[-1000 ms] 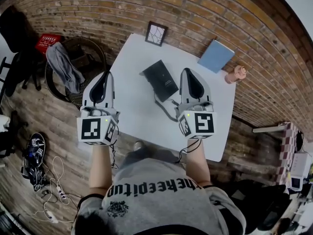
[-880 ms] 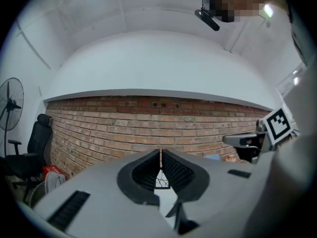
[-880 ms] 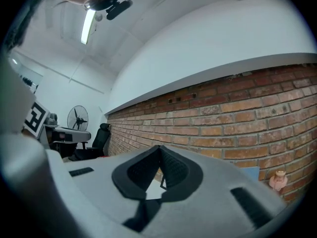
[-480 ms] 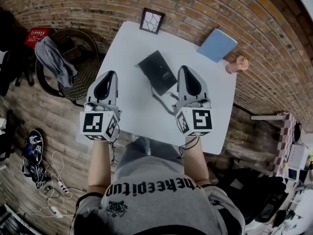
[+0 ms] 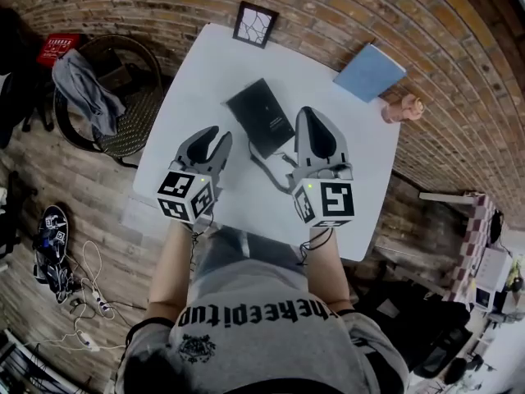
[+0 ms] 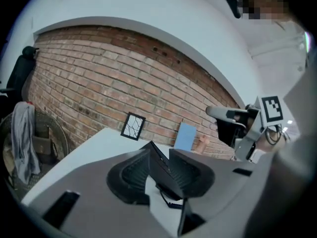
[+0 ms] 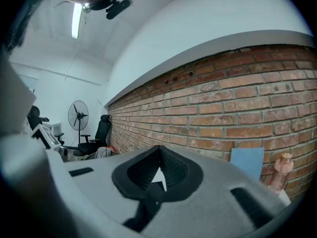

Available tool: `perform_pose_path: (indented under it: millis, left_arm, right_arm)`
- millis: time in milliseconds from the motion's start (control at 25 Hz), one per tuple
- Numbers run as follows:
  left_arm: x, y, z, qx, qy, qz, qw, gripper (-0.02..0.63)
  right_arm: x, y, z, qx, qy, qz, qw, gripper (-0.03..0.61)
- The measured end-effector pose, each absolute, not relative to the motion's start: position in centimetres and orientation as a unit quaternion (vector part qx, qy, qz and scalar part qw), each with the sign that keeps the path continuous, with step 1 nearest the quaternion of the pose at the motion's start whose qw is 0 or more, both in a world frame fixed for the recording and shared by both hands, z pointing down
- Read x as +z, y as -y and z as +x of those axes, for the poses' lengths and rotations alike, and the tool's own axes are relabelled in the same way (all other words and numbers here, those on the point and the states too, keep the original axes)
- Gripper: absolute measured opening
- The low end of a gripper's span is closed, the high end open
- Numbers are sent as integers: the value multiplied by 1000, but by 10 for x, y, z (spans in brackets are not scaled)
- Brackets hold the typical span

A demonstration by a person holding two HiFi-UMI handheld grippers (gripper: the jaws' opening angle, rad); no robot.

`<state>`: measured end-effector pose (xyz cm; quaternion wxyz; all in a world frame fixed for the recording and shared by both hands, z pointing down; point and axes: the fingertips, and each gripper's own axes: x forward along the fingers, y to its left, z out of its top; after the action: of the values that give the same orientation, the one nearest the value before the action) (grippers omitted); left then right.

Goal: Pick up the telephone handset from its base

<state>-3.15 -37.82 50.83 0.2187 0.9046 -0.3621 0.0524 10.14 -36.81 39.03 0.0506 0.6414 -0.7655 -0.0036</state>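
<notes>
A flat black telephone lies on the white table, its cord trailing toward the near edge. I cannot tell the handset apart from the base. My left gripper hovers just left of and nearer than the phone. Its jaws have just been opening and nothing is between them. In the left gripper view the telephone shows through the gap of the left gripper, farther off. My right gripper is shut and empty, right beside the phone's right edge. In its own view the right gripper has its tips together.
A framed picture leans at the table's far edge against the brick wall. A blue notebook and a small pinkish figure sit at the far right. A round chair with grey cloth stands left of the table.
My left gripper has swung right and down over the table, rolled, and its jaws have opened. My right gripper has stayed shut and shifted only slightly.
</notes>
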Motion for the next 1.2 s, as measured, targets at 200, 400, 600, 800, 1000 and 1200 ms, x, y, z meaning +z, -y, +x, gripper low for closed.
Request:
perform_pose_path:
  millis: [200,400,600,800,1000,1200]
  left_arm:
    - [548,379,-8,76,347,892,278,100]
    - [582,384,8,95,342,876,327,109]
    - [606,390,18,106,341,863,357,121]
    - [618,399,25,94,345,850,386,126]
    - [621,406,33,79,341,845,406,130]
    - [623,410,41,63,337,838,425,132]
  right_arm:
    - [399,371,106,2,772,633,59,3]
    - [408,372,111,9,776,627,68,3]
    - [415,372,117,12,778,624,71,3]
    - [419,373,126,15,776,624,83,3]
    - [422,373,133,16,775,625,89,3]
    - [425,373,138,15,773,627,96,3]
